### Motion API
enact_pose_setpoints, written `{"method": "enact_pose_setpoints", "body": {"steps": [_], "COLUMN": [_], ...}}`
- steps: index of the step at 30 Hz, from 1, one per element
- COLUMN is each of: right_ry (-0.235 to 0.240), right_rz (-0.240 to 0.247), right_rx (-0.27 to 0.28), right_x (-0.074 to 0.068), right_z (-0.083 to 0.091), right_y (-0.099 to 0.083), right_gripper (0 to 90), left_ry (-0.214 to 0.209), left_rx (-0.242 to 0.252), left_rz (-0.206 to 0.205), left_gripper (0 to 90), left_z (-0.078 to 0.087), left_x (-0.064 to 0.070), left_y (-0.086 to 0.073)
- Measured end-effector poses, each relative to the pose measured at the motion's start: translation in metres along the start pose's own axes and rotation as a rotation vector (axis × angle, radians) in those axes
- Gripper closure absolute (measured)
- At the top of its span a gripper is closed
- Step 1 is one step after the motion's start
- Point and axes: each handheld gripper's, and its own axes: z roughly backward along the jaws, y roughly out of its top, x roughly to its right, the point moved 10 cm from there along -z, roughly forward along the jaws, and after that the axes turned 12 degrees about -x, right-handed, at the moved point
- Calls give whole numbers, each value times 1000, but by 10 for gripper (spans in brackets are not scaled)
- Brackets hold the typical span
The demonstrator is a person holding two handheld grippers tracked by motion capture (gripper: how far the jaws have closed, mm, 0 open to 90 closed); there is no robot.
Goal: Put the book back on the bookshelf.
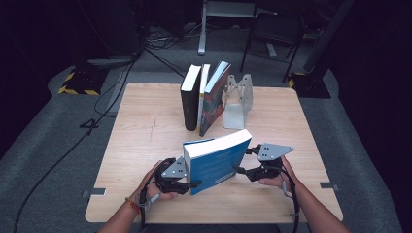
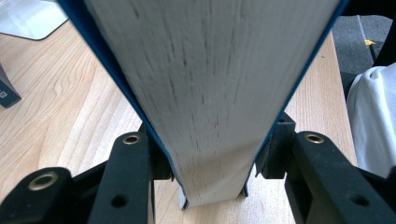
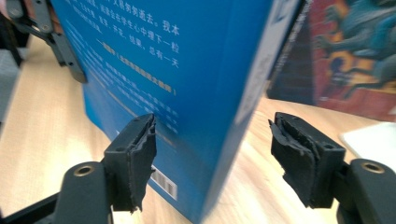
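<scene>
Two grippers are working one thick blue book (image 1: 217, 161) near the front middle of the wooden table (image 1: 145, 141), and it is standing up on its lower edge, leaning a little, page block facing the person's left. Left gripper (image 1: 187, 183) is clamping it right now: in the left gripper view the black jaws are pressing against both blue covers with the white page edges (image 2: 210, 93) running up between them, so that claw is closed on the book. Right gripper (image 1: 245, 171) is sitting at the spine end, and in the right gripper view its jaws are spread wide, the torn foam pads (image 3: 142, 154) standing clear of the cover on one side and off in the air on the other; whether the near pad is brushing the cover is hard to call from this angle, but it looks apart. Farther back on the table, three more books (image 1: 204, 97) are standing in a row, the rightmost tilting against its neighbours, and a metal bookend (image 1: 238, 99) is standing just beside them on the right. Both of the person's hands are wrapping the gripper handles from below.
</scene>
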Motion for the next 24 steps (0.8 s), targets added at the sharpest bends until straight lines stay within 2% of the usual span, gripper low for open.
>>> {"method": "enact_pose_setpoints", "body": {"steps": [2,4,6,8,9,10,12,14,16,18,20,21,22,24], "right_ry": [18,44,26,27,27,38,76,100,96,73,76,76,95,110], "right_rz": [0,23,40,40,40,45,63,103,127,119,100,100,70,68], "right_rx": [-4,-16,-26,-29,-29,-29,-28,-40,-37,-2,29,29,45,20], "right_x": [-1,-7,-9,-9,-9,-10,-14,-22,-26,-29,-29,-29,-28,-27], "right_z": [-3,-9,-12,-10,-10,-7,-1,5,9,17,24,24,29,32], "right_y": [0,1,2,2,2,0,-2,-3,-1,9,21,21,31,38], "right_gripper": [311,340,333,382,382,421,481,516,517,501,486,486,481,480], "left_ry": [2,14,24,27,43,47,51,68,60,67,67,67,70,65], "left_rx": [2,4,15,22,37,72,118,146,165,168,175,175,175,175], "left_rz": [2,14,51,58,73,95,110,108,118,114,114,114,109,110], "left_gripper": [567,550,480,447,447,410,398,398,393,395,395,402,402,403], "left_z": [0,1,2,4,7,12,20,26,29,29,30,30,30,29], "left_x": [0,-3,-7,-8,-10,-12,-13,-13,-12,-11,-11,-11,-11,-13], "left_y": [0,-1,-2,-1,0,5,12,18,21,23,27,27,28,30]}}
